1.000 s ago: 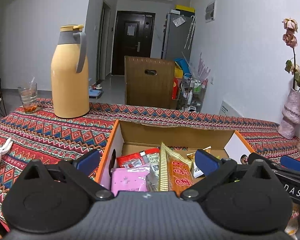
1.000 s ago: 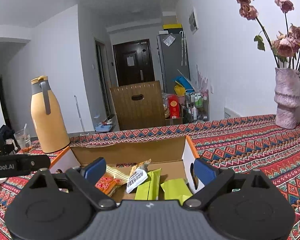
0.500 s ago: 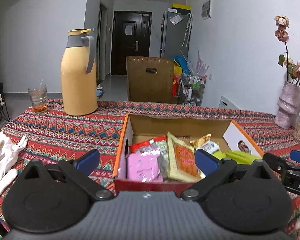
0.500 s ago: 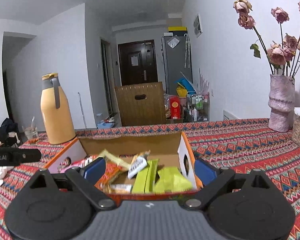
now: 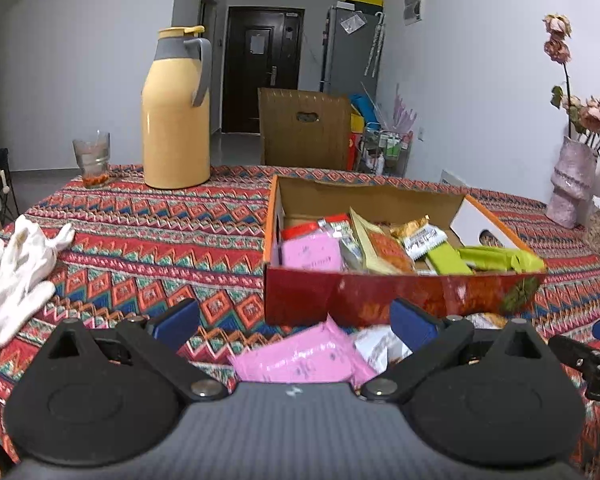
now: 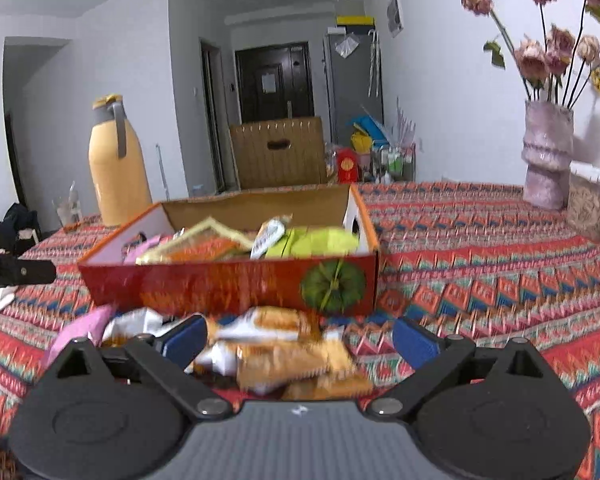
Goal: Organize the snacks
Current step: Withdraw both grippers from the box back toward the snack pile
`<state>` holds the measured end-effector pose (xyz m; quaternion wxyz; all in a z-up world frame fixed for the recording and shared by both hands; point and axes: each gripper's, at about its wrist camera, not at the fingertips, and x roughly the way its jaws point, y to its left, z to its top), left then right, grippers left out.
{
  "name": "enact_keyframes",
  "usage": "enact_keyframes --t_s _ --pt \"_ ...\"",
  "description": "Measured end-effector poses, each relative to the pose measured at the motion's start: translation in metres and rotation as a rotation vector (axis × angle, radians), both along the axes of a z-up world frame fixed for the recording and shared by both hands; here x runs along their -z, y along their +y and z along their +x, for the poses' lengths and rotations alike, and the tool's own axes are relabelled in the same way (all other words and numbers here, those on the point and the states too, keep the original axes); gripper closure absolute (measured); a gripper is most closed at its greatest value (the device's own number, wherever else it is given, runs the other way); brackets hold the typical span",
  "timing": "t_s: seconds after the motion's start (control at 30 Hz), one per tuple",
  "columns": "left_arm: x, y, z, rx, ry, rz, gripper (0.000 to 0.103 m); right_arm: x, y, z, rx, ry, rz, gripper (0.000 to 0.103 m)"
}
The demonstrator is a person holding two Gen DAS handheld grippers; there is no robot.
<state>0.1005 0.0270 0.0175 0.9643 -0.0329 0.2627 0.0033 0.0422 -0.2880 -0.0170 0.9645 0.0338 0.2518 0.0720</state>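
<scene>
Both grippers had pulled back from over the box (image 5: 400, 292) toward the near edge of the counter (image 5: 180, 236). A second earlier each camera looked straight down into the box; now its red front wall filled mid-frame and loose snacks had come into view on the cloth in front of it.

Left gripper (image 5: 296, 320): fingers spread wide, released, nothing pinched. A pink packet (image 5: 300, 360) lay flat on the counter between and just below them, with a white wrapper (image 5: 380, 350) beside it.

Right gripper (image 6: 300, 334): fingers opening, no pad pressing on anything. A pile of orange-and-white packets (image 6: 284, 356) lay between them on the counter, just before the box front. The pink packet showed at the left of the same pile (image 6: 86, 328).

Box contents: another pink packet, orange packets and green packets (image 5: 496, 258), standing roughly in rows. Box sat mid-counter, right of the thermos (image 5: 176, 120), well apart from the white gloves (image 5: 12, 272) and the vase (image 6: 546, 156).

Judgement: one deposit looked complete, and both hands were set up for the next pick. Loose pile still outside the box, so the task was part done. Right view blurred; exact packet count in the pile not readable.
</scene>
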Motion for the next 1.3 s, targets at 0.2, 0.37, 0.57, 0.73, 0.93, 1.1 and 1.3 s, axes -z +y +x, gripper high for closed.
enact_keyframes --t_s 0.2,0.37,0.57,0.73,0.93,1.1,1.3 --pt "0.016 -0.005 -0.002 0.026 -0.002 0.008 0.000 0.011 0.009 -0.002 -0.025 0.022 -0.035 0.001" --pt "0.025 -0.005 0.000 0.034 0.005 0.007 0.000 0.010 0.017 0.005 -0.053 0.017 -0.074 0.006" --pt "0.028 -0.004 0.002 0.030 0.017 0.001 0.000 0.014 0.027 0.024 -0.107 0.061 -0.105 0.019" --pt "0.029 -0.003 0.004 0.030 0.028 -0.005 0.000 0.021 0.029 0.038 -0.130 0.112 -0.086 0.026" --pt "0.030 -0.002 0.004 0.030 0.032 -0.007 0.000 0.022 0.027 0.038 -0.138 0.103 -0.070 0.048" --pt "0.030 -0.002 0.004 0.029 0.034 -0.010 0.000 0.022 0.027 0.030 -0.134 0.075 -0.076 0.050" --pt "0.030 -0.001 0.004 0.028 0.034 -0.011 0.000 0.019 0.023 0.017 -0.109 0.024 -0.057 0.058"
